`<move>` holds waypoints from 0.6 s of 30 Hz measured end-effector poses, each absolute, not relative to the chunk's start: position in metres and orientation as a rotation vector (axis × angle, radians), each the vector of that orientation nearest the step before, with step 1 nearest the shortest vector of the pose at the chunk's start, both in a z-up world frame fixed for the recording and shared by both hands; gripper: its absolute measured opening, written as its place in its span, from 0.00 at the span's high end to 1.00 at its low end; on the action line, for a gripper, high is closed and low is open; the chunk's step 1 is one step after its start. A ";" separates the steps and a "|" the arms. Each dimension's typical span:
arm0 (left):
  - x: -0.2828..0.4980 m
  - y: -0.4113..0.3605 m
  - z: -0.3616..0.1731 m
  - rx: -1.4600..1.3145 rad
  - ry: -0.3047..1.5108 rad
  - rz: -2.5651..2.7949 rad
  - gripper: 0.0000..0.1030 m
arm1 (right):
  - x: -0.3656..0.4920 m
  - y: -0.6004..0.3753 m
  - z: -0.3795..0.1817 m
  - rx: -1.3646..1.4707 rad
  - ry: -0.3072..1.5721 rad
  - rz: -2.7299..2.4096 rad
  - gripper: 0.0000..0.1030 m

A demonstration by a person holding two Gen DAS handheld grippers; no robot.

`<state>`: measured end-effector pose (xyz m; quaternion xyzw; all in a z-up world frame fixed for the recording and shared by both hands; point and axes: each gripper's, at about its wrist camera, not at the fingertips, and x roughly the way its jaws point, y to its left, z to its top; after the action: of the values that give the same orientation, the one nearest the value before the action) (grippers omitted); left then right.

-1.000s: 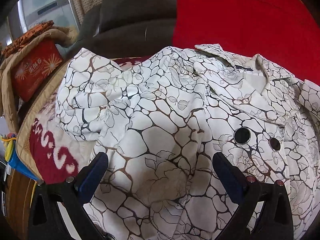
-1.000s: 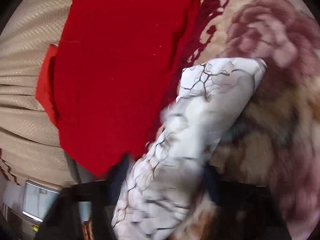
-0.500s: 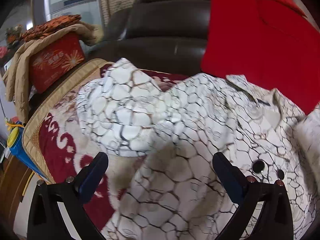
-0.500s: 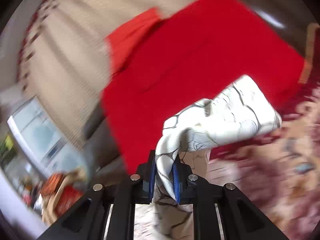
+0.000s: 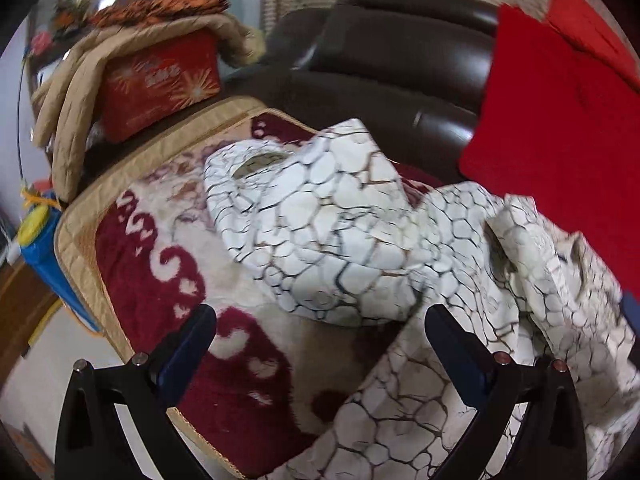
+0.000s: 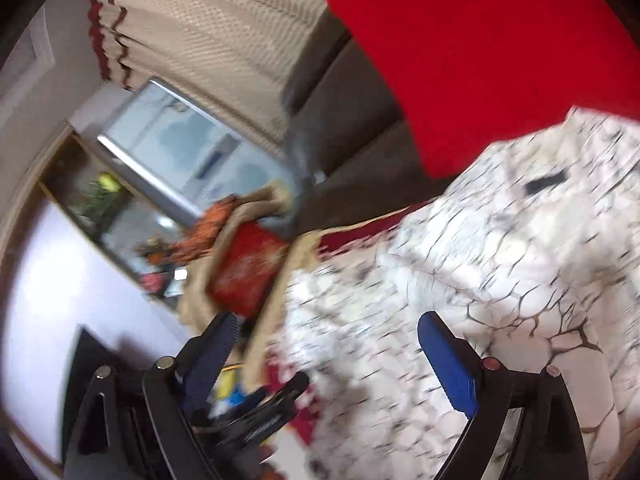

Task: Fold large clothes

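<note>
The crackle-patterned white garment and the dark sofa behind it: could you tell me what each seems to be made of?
The garment looks like a thin, smooth woven fabric with a printed brown-black crackle pattern; it slumps in soft folds and creases. Whether cotton or synthetic is not clear. The sofa looks like dark brown leather or imitation leather: its padded surface is smooth and shows glossy highlights along the cushion edges.

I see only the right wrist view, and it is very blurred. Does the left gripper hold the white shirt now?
Observer: No. The left gripper is open, nothing pinched in its jaws.
Operator: Where is the sleeve?
Observer: The sleeve lies bent across the red-patterned blanket, ahead of the jaws.
Operator: And its cuff?
Observer: The cuff gapes open, toward the red box.
</note>
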<state>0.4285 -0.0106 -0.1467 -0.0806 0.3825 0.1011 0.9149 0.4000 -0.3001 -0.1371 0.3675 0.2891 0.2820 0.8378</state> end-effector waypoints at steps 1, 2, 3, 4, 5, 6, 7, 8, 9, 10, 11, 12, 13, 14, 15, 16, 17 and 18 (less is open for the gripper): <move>0.429 -0.006 -0.147 -0.184 0.792 0.212 0.00 | 0.386 -0.309 -0.139 0.792 0.607 0.604 0.09; 0.429 -0.002 -0.148 -0.201 0.796 0.215 0.00 | 0.380 -0.316 -0.137 0.808 0.600 0.584 0.09; 0.430 0.000 -0.149 -0.215 0.800 0.214 0.00 | 0.378 -0.324 -0.138 0.822 0.596 0.540 0.10; 0.430 0.001 -0.150 -0.231 0.805 0.212 0.00 | 0.377 -0.334 -0.140 0.832 0.595 0.490 0.10; 0.430 0.001 -0.152 -0.247 0.808 0.204 0.00 | 0.378 -0.341 -0.140 0.836 0.602 0.441 0.13; 0.431 0.000 -0.152 -0.259 0.811 0.192 0.00 | 0.380 -0.349 -0.148 0.845 0.621 0.380 0.25; 0.431 -0.003 -0.153 -0.269 0.811 0.174 0.00 | 0.381 -0.356 -0.154 0.854 0.638 0.343 0.31; 0.433 -0.007 -0.153 -0.275 0.811 0.146 0.00 | 0.385 -0.363 -0.162 0.862 0.679 0.295 0.43; 0.437 -0.012 -0.153 -0.281 0.816 0.109 0.00 | 0.390 -0.368 -0.171 0.860 0.740 0.241 0.53; 0.441 -0.018 -0.154 -0.287 0.823 0.072 0.00 | 0.394 -0.374 -0.179 0.858 0.793 0.207 0.58; 0.445 -0.022 -0.154 -0.291 0.827 0.042 0.00 | 0.398 -0.375 -0.191 0.859 0.862 0.164 0.60; 0.452 -0.028 -0.154 -0.297 0.827 0.007 0.00 | 0.397 -0.377 -0.205 0.870 0.929 0.125 0.61; 0.457 -0.031 -0.153 -0.298 0.822 -0.015 0.00 | 0.395 -0.379 -0.215 0.885 0.963 0.116 0.63; 0.465 -0.038 -0.153 -0.298 0.815 -0.050 0.00 | 0.392 -0.380 -0.215 0.894 0.963 0.122 0.63; 0.473 -0.043 -0.151 -0.298 0.810 -0.086 0.00 | 0.387 -0.380 -0.212 0.886 0.954 0.127 0.63; 0.484 -0.049 -0.151 -0.293 0.805 -0.126 0.00 | 0.381 -0.382 -0.206 0.866 0.945 0.126 0.62; 0.496 -0.056 -0.150 -0.291 0.810 -0.155 0.00 | 0.373 -0.382 -0.196 0.836 0.919 0.128 0.60; 0.506 -0.063 -0.151 -0.297 0.823 -0.179 0.00 | 0.368 -0.382 -0.190 0.824 0.901 0.129 0.60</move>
<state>0.5056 -0.0628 -0.1511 -0.1438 0.3981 -0.0866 0.9018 0.3682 -0.3823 -0.1901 0.3867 0.4227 0.0604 0.8174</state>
